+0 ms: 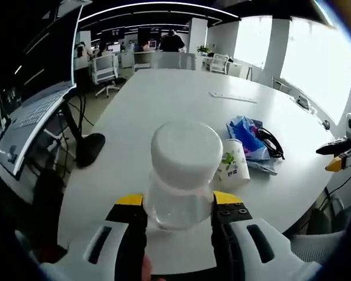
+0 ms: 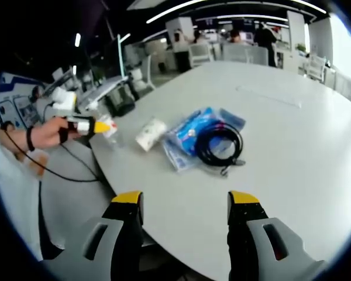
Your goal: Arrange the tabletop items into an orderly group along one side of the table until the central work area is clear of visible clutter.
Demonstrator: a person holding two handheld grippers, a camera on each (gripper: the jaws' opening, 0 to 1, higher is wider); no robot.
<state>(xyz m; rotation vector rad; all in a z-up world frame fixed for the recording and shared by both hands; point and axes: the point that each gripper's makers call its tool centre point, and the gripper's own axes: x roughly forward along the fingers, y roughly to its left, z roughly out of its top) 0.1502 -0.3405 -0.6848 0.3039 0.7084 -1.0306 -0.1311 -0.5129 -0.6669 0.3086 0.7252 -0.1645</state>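
Note:
A clear jar with a white lid stands at the near table edge, and my left gripper is shut on its body. Just right of it a white paper cup lies on its side. Beyond the cup rests a blue plastic packet with a coiled black cable on it. In the right gripper view, the cup, packet and cable lie ahead of my right gripper, which is open and holds nothing. The left gripper shows there at the left, in a hand.
The white table runs far back, with a thin pale strip lying on it. An open laptop on a stand and a black round base sit left of the table. Office chairs and people stand at the far end.

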